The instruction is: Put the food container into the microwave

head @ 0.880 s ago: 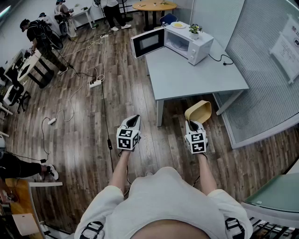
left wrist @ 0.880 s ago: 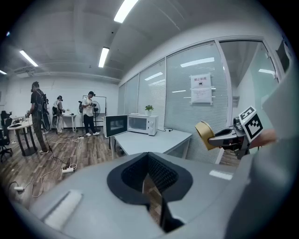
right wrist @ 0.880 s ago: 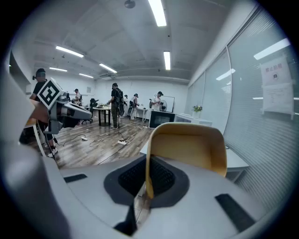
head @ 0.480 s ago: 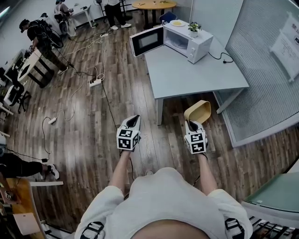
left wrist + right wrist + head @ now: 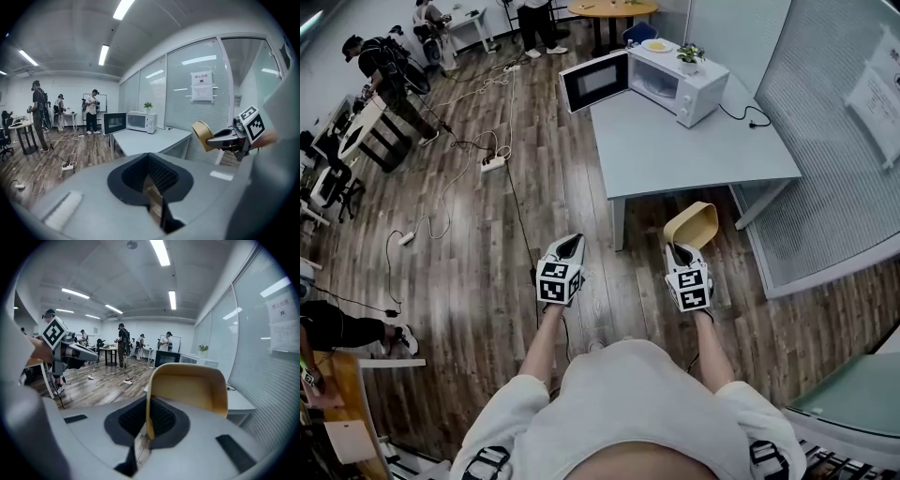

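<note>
The food container [image 5: 692, 225] is a tan, open rectangular tub, held tilted on its side over the floor just in front of the grey table. My right gripper [image 5: 680, 251] is shut on its near rim; in the right gripper view the food container [image 5: 188, 389] fills the middle, its wall pinched between the jaws. My left gripper [image 5: 567, 247] is shut and holds nothing, level with the right one and to its left. The white microwave [image 5: 667, 82] stands at the table's far end with its door [image 5: 595, 84] swung open to the left. From the left gripper view the microwave [image 5: 138, 122] shows far ahead.
The grey table [image 5: 675, 150] stretches from just ahead to the microwave. A small potted plant [image 5: 690, 59] and a plate [image 5: 657, 46] sit on the microwave. A glass partition [image 5: 834, 131] runs along the right. Cables and a power strip [image 5: 491, 167] lie on the wooden floor at left. People stand in the far room.
Both grippers and the container have shifted slightly as the view moved forward a little. The grip on the container is unchanged.
</note>
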